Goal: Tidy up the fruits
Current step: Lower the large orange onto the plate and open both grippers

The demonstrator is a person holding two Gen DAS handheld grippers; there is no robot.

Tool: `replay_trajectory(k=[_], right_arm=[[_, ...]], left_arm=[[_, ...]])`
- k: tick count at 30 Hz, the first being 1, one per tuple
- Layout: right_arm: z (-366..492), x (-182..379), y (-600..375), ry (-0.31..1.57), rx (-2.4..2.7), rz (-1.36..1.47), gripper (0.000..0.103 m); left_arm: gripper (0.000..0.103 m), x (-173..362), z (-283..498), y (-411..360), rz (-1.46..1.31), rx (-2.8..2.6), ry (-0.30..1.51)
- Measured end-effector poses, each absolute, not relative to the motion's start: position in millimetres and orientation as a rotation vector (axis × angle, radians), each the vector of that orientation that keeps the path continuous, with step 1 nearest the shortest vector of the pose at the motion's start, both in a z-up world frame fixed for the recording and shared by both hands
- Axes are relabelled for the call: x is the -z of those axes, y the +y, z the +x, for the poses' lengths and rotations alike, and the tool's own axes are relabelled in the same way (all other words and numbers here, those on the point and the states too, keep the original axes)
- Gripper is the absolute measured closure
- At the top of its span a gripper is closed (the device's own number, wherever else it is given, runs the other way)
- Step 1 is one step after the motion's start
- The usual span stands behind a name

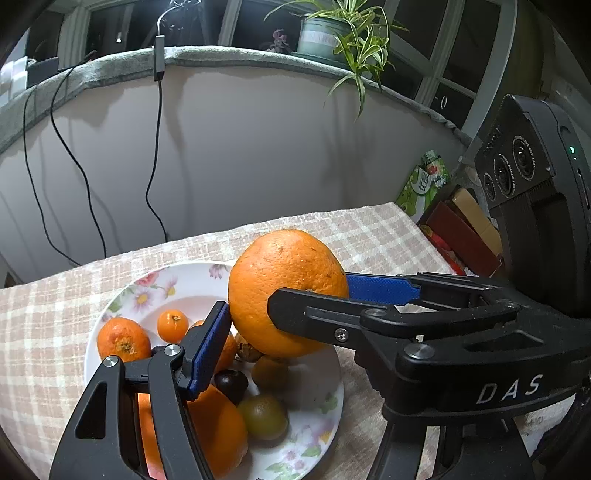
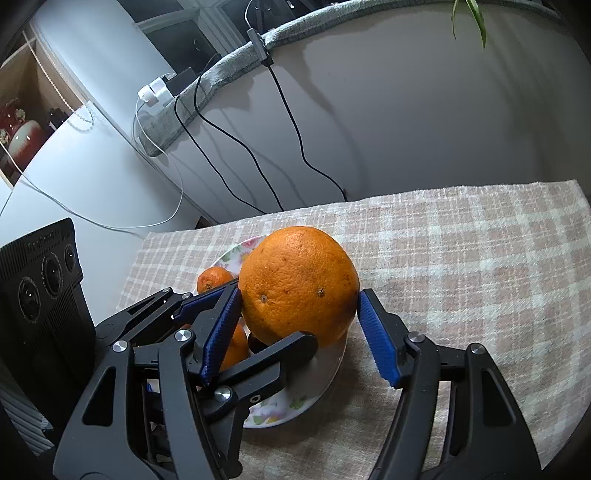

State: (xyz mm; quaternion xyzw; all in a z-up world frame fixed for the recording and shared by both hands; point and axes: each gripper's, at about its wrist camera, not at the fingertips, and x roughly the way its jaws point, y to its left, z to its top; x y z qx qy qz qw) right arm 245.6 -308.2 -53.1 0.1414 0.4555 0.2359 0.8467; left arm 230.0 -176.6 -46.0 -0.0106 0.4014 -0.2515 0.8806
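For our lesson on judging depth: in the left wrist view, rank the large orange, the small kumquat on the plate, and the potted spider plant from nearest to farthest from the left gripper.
1. Large orange: between the left gripper fingers.
2. Small kumquat: lower left, on the floral plate.
3. Potted spider plant: on the ledge, top right.

Home setting, looks like a living or dining corner by a window. Evidence: table with a beige plaid tablecloth (image 1: 369, 236), floral china plate (image 1: 317, 439) of fruit at lower centre. Top of the left wrist view: window ledge with a grey towel (image 1: 207, 55) over it and a potted spider plant (image 1: 332, 37), dark panes behind. Charger cables (image 1: 155, 155) hang down the wall. Snack boxes (image 1: 461, 229) stacked at right edge. Right wrist view, upper left: white cabinet (image 2: 92, 155) with ornaments.
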Motion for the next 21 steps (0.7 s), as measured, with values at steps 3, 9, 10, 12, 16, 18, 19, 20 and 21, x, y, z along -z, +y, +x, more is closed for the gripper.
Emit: replay_trajectory(k=[3,9,10,12,16,18,19,20,21], right_arm=[[246.5,56.5,-308.5,0.975,-0.500,0.304,0.035],[244.9,57.5,-307.9,0.975,-0.497,0.297,0.034],[244.6,57.1,-307.2,0.972,-0.496,0.293,0.034],[243.5,55.6,-307.2,0.966,-0.496,0.288,0.034],[240.4,48.2,-305.9,0.938,-0.497,0.265,0.034],[239.3,45.4,-304.2,0.932,-0.502,0.252,0.034],[238.7,44.5,-303.4,0.933,-0.505,0.246,0.034],[238.4,43.9,-303.0,0.932,-0.505,0.243,0.034],[237.6,43.3,-302.3,0.929,-0.504,0.241,0.033]], left_arm=[[0.038,48.0,229.1,-177.4,-0.009,0.520,0.843],[0.037,44.3,226.8,-180.9,0.018,0.515,0.826],[0.037,43.7,226.0,-180.6,0.023,0.515,0.823],[0.036,41.3,224.3,-179.6,0.026,0.514,0.814],[0.036,36.7,219.8,-176.5,0.026,0.507,0.797],[0.036,34.6,217.9,-174.5,0.026,0.505,0.791],[0.036,33.7,216.4,-172.4,0.024,0.504,0.789],[0.036,32.7,215.2,-171.3,0.025,0.503,0.786],[0.036,32.1,214.3,-170.9,0.025,0.502,0.784]])
